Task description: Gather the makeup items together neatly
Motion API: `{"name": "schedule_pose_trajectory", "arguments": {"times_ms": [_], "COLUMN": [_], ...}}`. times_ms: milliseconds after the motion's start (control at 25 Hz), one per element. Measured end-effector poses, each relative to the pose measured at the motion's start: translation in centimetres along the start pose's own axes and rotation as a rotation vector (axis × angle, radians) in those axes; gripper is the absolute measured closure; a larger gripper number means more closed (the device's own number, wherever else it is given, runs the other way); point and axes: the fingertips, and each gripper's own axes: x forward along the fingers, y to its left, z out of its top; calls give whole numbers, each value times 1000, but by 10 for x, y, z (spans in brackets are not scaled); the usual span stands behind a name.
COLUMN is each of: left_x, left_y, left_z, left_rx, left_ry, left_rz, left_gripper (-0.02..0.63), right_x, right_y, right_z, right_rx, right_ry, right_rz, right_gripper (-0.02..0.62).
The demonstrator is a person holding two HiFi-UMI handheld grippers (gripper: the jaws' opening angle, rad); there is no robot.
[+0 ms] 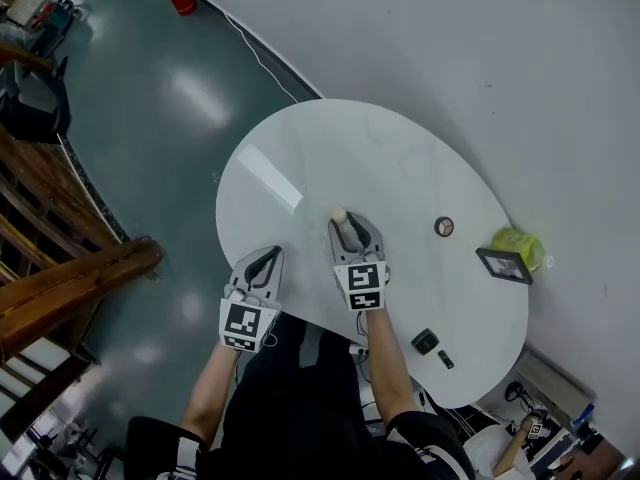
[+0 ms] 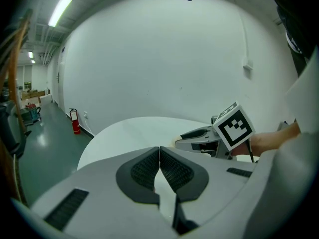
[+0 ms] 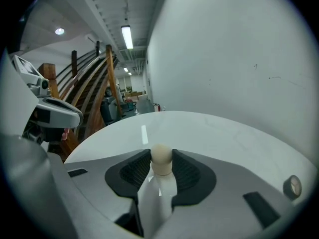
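Head view: right gripper (image 1: 351, 227) is out over the middle of the round white worktop (image 1: 300, 158), and left gripper (image 1: 268, 256) sits at the near edge. Left gripper view: jaws clenched together, empty. Right gripper view: jaws grasping a white tube with a cream ball tip (image 3: 160, 169).

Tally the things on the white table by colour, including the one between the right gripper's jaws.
Black: 3 (flat case, small box, small stick)
Yellow-green: 1 (pouch)
Dark rim, pale centre: 1 (round compact)
White with cream tip: 1 (bottle)
Total: 6
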Motion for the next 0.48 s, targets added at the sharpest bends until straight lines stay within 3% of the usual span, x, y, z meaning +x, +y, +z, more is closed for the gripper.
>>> {"name": "schedule_pose_trajectory", "arguments": {"times_ms": [480], "left_x": [-13], "left_y": [-38], "left_z": [22], "left_rx": [54], "left_ry": [-32], "left_rz": [-17], "left_gripper": [586], "right_x": [-57], "right_y": [-9], "right_z": [15], "right_rx": [-13], "right_ry": [-71], "right_rz": [-28], "right_gripper": [451]}}
